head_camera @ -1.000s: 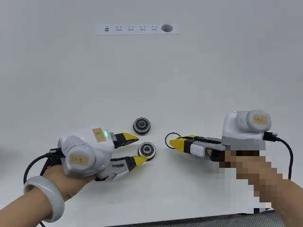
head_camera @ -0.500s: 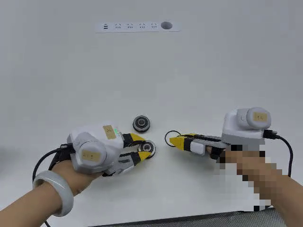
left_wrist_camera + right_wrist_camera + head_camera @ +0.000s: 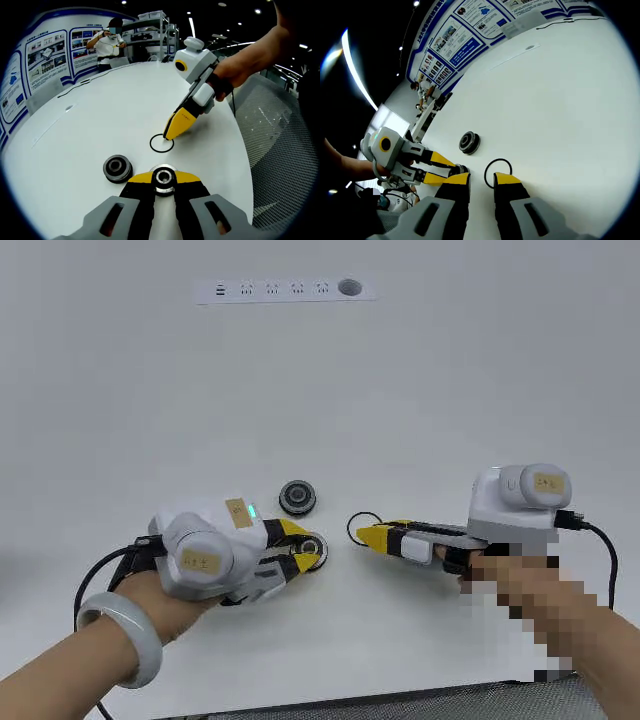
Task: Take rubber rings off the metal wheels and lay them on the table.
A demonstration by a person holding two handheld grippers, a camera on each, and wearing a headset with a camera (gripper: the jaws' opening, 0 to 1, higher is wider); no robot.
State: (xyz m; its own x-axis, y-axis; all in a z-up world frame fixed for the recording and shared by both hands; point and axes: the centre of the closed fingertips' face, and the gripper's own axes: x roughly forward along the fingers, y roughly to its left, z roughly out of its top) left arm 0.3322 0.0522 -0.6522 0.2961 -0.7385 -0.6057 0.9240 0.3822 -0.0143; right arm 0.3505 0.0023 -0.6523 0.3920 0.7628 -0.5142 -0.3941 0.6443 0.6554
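Wheel (image 3: pixel 164 178) pinched in left gripper (image 3: pixel 303 548) jaws, on desk (image 3: pixel 420 420). Loose ring (image 3: pixel 151 143) flat by right gripper (image 3: pixel 370 537); its jaws narrow, closure unclear. Second wheel (image 3: pixel 297 497) keeps ring: likely soft, stretchy, peel at rim

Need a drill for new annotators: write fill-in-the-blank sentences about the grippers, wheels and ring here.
1. The left gripper is ____ on the bare silver metal wheel.
2. The right gripper points its yellow tips at the loose black rubber ring, which lies on the white ____.
3. The second metal wheel, lying free, wears a ____ rubber ring around it.
Missing words: shut; table; black.
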